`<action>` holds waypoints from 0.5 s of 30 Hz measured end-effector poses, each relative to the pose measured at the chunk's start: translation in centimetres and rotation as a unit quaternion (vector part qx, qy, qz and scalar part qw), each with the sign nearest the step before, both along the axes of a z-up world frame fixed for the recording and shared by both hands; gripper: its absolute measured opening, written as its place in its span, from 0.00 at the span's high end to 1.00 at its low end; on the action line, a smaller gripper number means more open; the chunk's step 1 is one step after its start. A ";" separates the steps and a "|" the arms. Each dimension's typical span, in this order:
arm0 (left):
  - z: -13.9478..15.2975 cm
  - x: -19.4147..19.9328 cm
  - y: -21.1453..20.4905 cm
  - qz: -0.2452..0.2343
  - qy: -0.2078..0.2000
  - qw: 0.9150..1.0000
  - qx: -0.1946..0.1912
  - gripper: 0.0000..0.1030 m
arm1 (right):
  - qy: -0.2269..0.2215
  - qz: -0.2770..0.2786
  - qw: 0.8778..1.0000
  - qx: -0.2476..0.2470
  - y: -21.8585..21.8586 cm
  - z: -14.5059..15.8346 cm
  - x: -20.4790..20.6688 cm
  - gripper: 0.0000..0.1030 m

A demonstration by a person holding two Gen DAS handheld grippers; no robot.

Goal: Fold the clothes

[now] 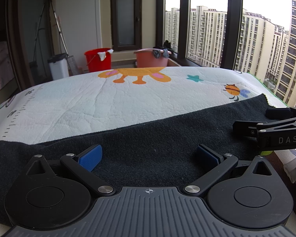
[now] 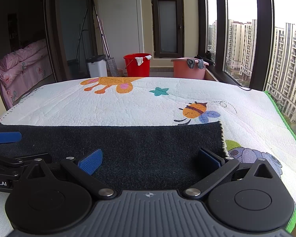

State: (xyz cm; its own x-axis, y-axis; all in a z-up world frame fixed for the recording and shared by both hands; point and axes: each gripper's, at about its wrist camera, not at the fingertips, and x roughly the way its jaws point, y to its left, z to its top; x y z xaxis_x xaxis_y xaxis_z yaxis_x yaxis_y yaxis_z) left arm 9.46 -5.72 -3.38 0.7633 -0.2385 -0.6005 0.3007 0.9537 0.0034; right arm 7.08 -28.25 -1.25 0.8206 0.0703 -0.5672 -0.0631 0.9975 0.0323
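**Both grippers spread wide over the dark cloth**

I have the left gripper (image 1: 149, 157) low over the dark garment (image 1: 128, 138), blue pads (image 1: 90, 157) far apart with nothing between them. The right gripper (image 2: 150, 159) sits the same way, spread wide near the garment's pale, frayed end, lower right of its frame. I judge they are side by side along the near hem so that both can pinch it and carry it over in one fold. The garment is a felt-like, nubby strip lying flat across the lower half of each view, on a quilted white play mat (image 2: 128, 106) printed with cartoon animals.
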 end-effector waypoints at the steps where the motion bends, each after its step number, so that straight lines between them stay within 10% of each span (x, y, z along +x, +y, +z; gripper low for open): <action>1: 0.0 0.0 0.0 0.000 0.000 1.000 0.000 0.00 | 0.000 0.000 1.000 0.000 0.0 0.0 0.0 0.00; 15: 0.0 0.0 0.0 0.000 0.000 1.000 0.000 0.00 | 0.000 -0.001 1.000 0.001 0.1 0.1 0.1 0.00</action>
